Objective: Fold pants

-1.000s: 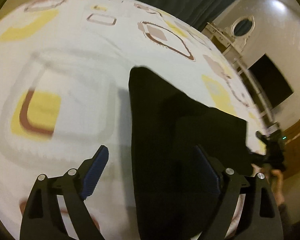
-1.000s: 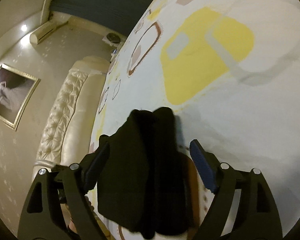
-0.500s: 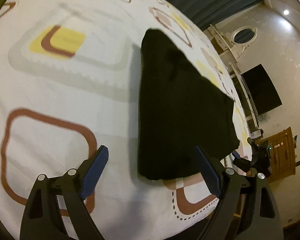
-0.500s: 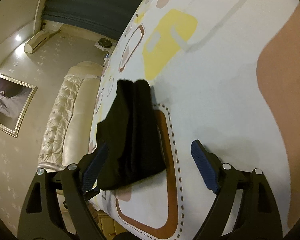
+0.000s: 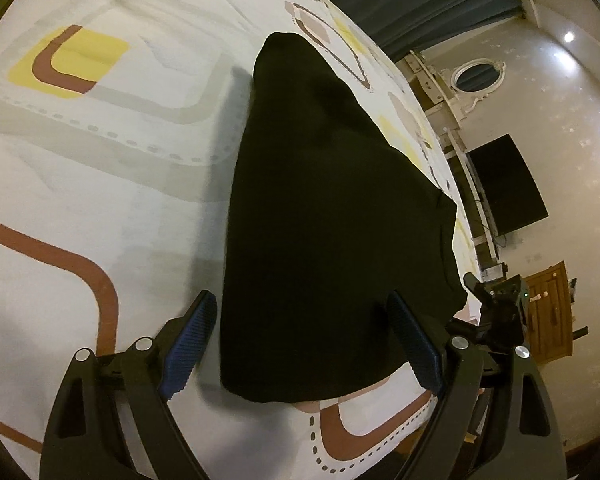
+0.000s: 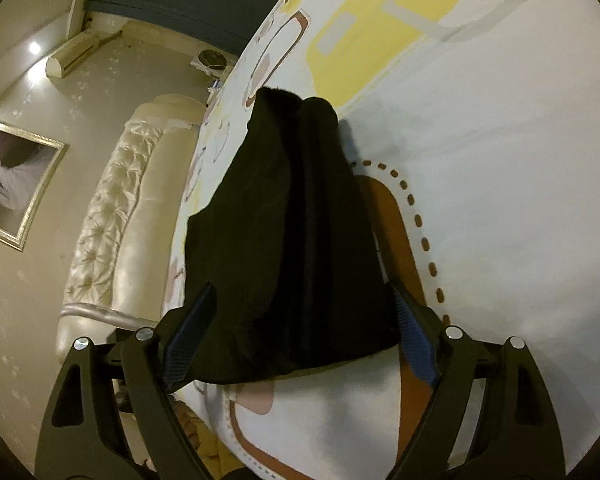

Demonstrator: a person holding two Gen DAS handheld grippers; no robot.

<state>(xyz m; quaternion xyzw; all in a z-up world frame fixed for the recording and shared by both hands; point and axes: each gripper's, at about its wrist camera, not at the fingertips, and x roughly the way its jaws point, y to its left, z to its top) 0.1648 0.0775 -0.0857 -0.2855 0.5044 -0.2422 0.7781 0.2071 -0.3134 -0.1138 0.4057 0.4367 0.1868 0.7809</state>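
Note:
The black pants (image 5: 324, 208) lie folded into a compact stack on the patterned bed sheet (image 5: 80, 152). In the right wrist view the pants (image 6: 284, 240) show layered folds along their edge. My left gripper (image 5: 304, 344) is open and empty, with its blue pads on either side of the near edge of the pants, just above them. My right gripper (image 6: 300, 336) is open and empty, its pads straddling the near end of the pants. The right gripper also shows in the left wrist view (image 5: 496, 312) past the far corner of the pants.
The bed edge runs close below the pants in both views. A tufted cream headboard (image 6: 112, 216) and a framed picture (image 6: 12, 184) are on the left wall. A dresser with an oval mirror (image 5: 476, 76), a dark TV (image 5: 504, 184) and a wooden door (image 5: 548, 312) stand beyond the bed.
Both grippers drew back from the folded pants and then came close again, now straddling its near edges. The pants lie still on the bed.

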